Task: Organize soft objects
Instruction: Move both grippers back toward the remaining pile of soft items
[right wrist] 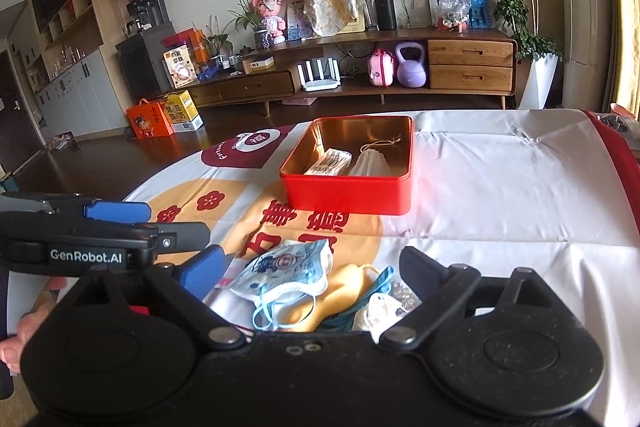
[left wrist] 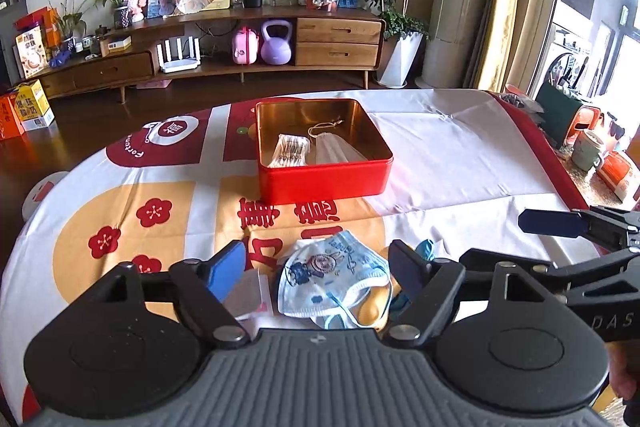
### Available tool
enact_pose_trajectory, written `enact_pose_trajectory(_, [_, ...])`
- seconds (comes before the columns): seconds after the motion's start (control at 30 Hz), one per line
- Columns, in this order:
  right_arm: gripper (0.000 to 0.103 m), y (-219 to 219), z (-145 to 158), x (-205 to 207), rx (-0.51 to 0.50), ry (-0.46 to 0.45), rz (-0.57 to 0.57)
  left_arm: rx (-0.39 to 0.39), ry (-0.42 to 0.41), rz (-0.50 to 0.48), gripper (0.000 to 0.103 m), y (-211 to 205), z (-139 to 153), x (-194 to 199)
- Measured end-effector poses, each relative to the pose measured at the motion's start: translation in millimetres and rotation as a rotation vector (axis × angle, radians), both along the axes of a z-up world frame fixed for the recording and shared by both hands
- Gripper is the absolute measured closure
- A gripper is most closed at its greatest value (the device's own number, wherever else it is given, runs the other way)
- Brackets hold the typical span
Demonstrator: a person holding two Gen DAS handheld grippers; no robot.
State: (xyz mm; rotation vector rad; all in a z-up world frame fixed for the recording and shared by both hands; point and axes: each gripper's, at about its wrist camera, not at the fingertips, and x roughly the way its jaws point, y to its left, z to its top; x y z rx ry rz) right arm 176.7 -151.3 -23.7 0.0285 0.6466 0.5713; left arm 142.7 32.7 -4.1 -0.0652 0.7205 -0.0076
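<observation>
Between our left tongs, spread wide, lies a printed face mask, short of the red tin. Our right tongs gape too. Cotton swabs and a white mask are already inside; several soft items remain.

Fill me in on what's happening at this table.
A person is sorting soft items into a red tin, holding a gripper in each hand. The tin already contains a packet of cotton swabs and a folded white mask. Both the left gripper and the right gripper have open jaws and grip nothing. They are positioned over a small pile on the tablecloth, topped by a blue printed face mask that is not yet picked up.
</observation>
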Motion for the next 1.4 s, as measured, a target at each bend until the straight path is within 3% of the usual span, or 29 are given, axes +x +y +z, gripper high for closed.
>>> enact_pose_trajectory(0.27, [0.001,-3.7,-6.0,-16.1,0.011,-0.014,-0.010,0.014,-0.031,0.019,0.022,-6.5,-5.7,-17.7])
enact_pose_trajectory(0.97, [0.000,-15.1,-22.2,-38.3,0.013,-0.016,-0.028,-0.022,-0.026,0.040,0.019,-8.2,-26.0,-41.8])
enact_pose_trajectory(1.4, [0.001,-14.0,-48.0,-33.3,-0.037,0.025,-0.030,-0.022,-0.001,-0.003,0.019,-9.9,-60.0,-37.7])
